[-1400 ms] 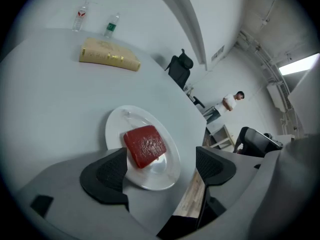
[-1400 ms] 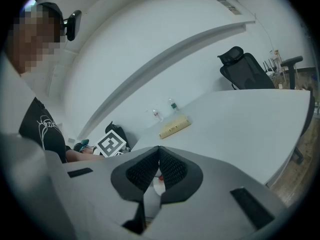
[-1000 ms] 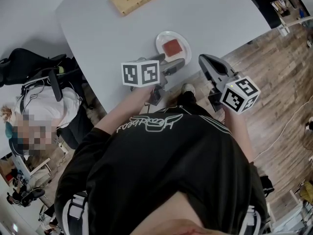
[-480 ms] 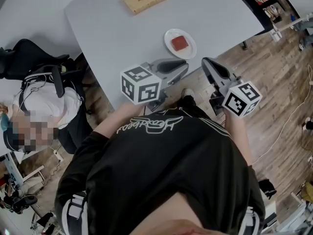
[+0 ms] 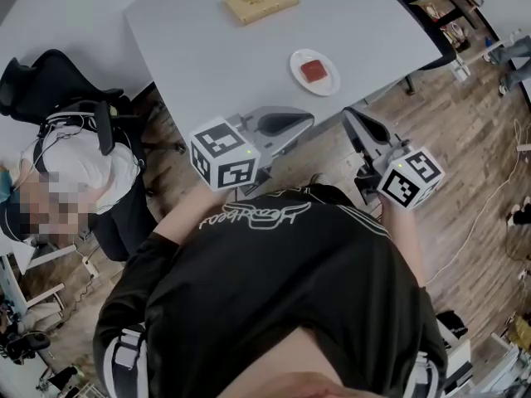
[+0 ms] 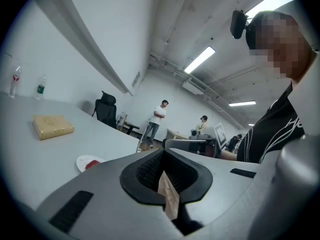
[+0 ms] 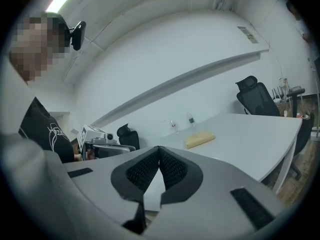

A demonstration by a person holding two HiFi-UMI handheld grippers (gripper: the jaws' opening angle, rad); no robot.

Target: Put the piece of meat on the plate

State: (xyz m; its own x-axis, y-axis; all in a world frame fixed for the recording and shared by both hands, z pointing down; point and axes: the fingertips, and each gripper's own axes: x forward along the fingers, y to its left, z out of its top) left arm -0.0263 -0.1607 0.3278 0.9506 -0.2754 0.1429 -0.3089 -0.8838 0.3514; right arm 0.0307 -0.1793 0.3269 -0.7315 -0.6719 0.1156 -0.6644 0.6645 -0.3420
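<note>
Red meat [image 5: 314, 70] lies on the plate [image 5: 297, 60] on the counter [image 5: 249, 48]. The left tool [image 5: 305, 123], just closed empty, and the right tool [image 5: 349, 116], also pressed together, have drawn back, so placement appears complete.

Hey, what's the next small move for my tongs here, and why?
Probably none beyond resting both: the meat already lies on the plate, the left tongs have just closed on nothing, and the right tongs are shut and empty.

White script lettering runs across the black shirt [image 5: 257, 214], possibly a brand; illegible.
</note>
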